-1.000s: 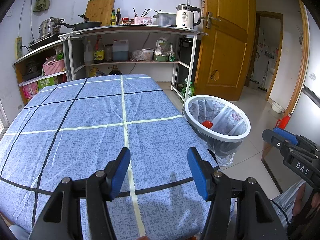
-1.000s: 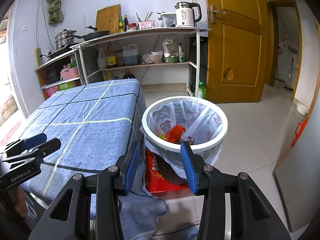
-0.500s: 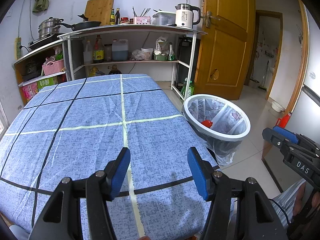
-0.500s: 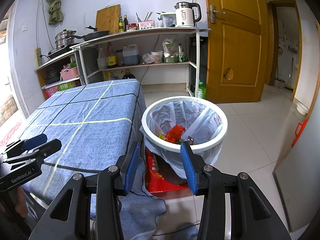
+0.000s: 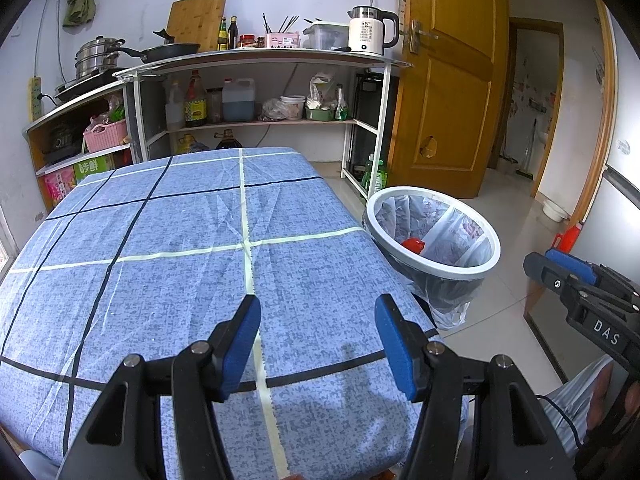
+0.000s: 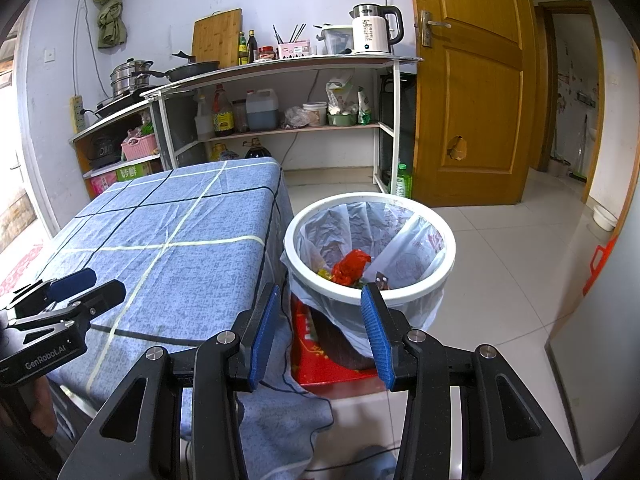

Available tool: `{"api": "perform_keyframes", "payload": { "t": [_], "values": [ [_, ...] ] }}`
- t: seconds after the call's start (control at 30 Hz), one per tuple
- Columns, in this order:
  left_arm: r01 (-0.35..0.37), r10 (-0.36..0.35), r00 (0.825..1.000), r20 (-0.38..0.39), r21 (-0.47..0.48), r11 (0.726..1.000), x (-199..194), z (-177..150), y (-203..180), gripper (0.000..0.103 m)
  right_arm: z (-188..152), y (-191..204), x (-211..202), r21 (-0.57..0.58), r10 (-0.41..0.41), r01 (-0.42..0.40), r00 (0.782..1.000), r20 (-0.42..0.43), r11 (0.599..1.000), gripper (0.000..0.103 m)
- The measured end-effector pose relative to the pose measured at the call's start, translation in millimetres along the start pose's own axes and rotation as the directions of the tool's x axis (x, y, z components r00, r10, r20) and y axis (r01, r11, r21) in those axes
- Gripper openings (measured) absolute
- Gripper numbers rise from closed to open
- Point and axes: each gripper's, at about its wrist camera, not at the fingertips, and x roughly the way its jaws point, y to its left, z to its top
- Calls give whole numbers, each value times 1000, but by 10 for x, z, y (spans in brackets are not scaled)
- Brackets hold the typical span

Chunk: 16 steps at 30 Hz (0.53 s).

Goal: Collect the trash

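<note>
— Since the job is collecting trash, where has it ended up?
— Inside the white-rimmed bin [image 6: 370, 248], which stands on the tiled floor just beside the table's right edge. A crumpled red wrapper [image 6: 350, 266] lies at the bottom of the clear liner bag [image 6: 416, 240] with some yellowish scraps beside it. Placed that close, anything lifted from the tabletop can be dropped in with a short reach.

— Is anything left on the table?
— The blue checked tablecloth [image 5: 180, 240] looks bare in both views, so I judge the clearing done or nearly so.

— And the tools?
— The left gripper [image 5: 316, 340] hangs over the near edge of the cloth, jaws spread wide with nothing between them. The right gripper [image 6: 318, 330] points down toward the bin, jaws likewise apart and empty, as I would expect after a drop.

— Any writing you can read?
— "DAS" on the right gripper's body as seen from the left camera, "GenRobot.AI" on the left gripper seen from the right camera, and "55" on the white kettle [image 5: 370, 32] up on the shelf [image 5: 260, 54]. A red box [image 6: 320, 356] under the bin carries print too small to read
</note>
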Motion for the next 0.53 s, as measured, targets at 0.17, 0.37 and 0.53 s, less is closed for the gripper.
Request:
{"api": "perform_keyframes", "payload": {
  "t": [0.17, 0.37, 0.53],
  "values": [
    [-11, 11, 1000, -5, 7, 1000, 20, -16, 1, 61, 0, 0, 2, -5, 2, -2, 1000, 0, 1000, 43],
    [-11, 11, 1000, -11, 12, 1000, 45, -32, 4, 61, 5, -2, 0, -4, 2, -2, 1000, 0, 1000, 43],
    [-8, 8, 1000, -7, 10, 1000, 47, -22, 27, 61, 9, -2, -7, -3, 3, -3, 1000, 0, 1000, 43]
  ]
}}
